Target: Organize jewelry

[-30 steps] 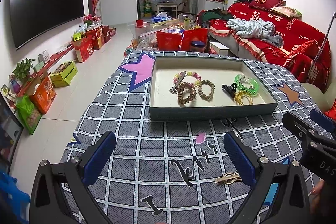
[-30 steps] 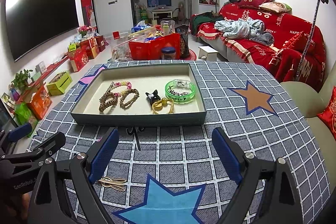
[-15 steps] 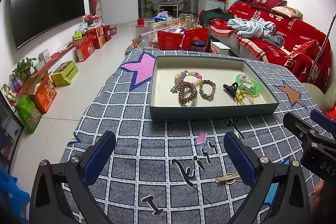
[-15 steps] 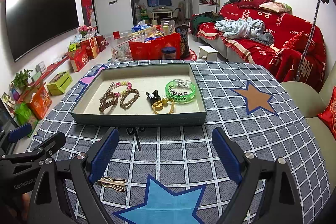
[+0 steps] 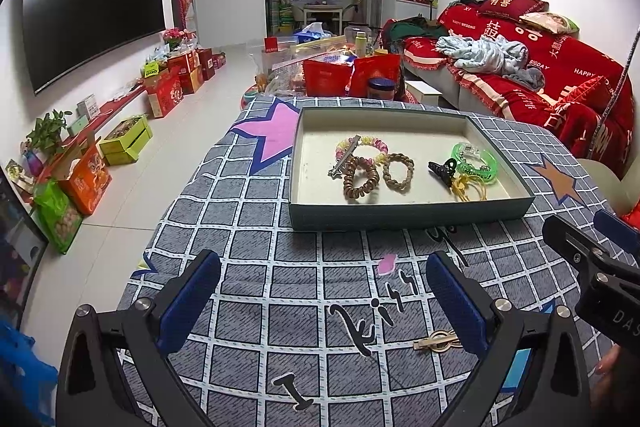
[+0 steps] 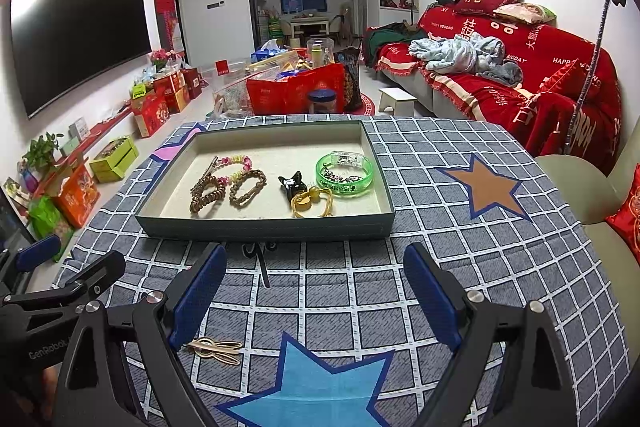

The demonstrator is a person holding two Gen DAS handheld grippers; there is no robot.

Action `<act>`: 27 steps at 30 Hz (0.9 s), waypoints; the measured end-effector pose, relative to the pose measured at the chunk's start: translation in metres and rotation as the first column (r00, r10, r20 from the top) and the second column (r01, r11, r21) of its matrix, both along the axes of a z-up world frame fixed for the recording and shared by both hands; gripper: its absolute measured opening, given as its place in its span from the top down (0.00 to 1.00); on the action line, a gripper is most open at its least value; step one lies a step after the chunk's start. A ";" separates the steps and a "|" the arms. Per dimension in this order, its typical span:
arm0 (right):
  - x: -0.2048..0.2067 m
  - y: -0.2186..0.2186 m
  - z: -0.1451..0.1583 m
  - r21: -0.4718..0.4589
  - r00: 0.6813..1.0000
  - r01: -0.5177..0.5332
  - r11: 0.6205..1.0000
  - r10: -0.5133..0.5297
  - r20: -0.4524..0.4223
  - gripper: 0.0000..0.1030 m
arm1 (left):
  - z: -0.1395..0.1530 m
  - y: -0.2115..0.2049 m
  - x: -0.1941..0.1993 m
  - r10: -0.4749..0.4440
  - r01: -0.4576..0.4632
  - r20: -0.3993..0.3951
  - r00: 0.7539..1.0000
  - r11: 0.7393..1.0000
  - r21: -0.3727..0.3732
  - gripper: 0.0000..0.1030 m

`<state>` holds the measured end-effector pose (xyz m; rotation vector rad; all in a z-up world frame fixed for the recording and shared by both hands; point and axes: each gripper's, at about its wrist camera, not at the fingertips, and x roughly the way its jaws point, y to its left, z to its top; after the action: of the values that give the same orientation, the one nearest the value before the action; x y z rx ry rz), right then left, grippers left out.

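Observation:
A shallow grey-green tray (image 5: 412, 217) (image 6: 264, 227) sits on the checked tablecloth. In it lie a pastel bead bracelet (image 6: 236, 161), a brown coil tie (image 6: 208, 195), a braided brown bracelet (image 6: 248, 187), a silver clip (image 5: 344, 157), a black claw clip (image 6: 292, 183), a yellow tie (image 6: 312, 203) and a green bangle (image 6: 346, 173). A gold hair clip (image 5: 436, 341) (image 6: 216, 347) lies on the cloth by my left gripper's right finger. My left gripper (image 5: 320, 299) and right gripper (image 6: 316, 291) are both open and empty, hovering in front of the tray.
The right gripper shows at the right edge of the left wrist view (image 5: 592, 267); the left gripper shows at the left edge of the right wrist view (image 6: 52, 291). A red sofa (image 6: 520, 67) stands to the right, boxes and bags on the floor beyond the table.

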<state>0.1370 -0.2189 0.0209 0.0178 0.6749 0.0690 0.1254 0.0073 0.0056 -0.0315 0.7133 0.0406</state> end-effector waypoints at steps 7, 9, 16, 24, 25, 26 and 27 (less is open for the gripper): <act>0.000 0.000 0.000 0.000 1.000 0.000 1.000 0.000 0.001 0.11 | -0.001 0.002 0.000 0.002 -0.002 -0.008 1.000 1.000 0.000 0.00; 0.000 0.001 0.002 0.000 1.000 -0.001 1.000 0.001 0.002 0.11 | -0.001 0.002 -0.001 0.003 -0.003 -0.009 1.000 1.000 -0.001 0.00; -0.001 0.001 0.003 0.003 1.000 0.000 1.000 0.000 0.001 0.11 | -0.001 0.003 -0.001 0.003 -0.003 -0.007 1.000 1.000 0.002 0.00; -0.001 0.000 0.002 0.002 1.000 -0.001 1.000 0.001 0.000 0.11 | 0.000 0.002 0.000 0.007 -0.007 -0.014 1.000 1.000 0.001 0.00; -0.001 0.001 0.003 0.000 1.000 -0.002 1.000 0.002 -0.001 0.11 | 0.000 0.003 0.000 0.008 -0.008 -0.014 1.000 1.000 0.001 0.00; -0.001 0.002 0.004 -0.002 1.000 -0.002 1.000 0.002 -0.002 0.11 | 0.000 0.003 -0.001 0.009 -0.009 -0.013 1.000 1.000 0.002 0.00; -0.001 0.001 0.003 0.001 1.000 -0.002 1.000 0.002 0.000 0.11 | 0.000 0.002 0.001 0.010 -0.010 -0.012 1.000 1.000 0.002 0.00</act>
<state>0.1361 -0.2177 0.0238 0.0180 0.6752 0.0717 0.1260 0.0095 0.0056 -0.0333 0.7247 0.0505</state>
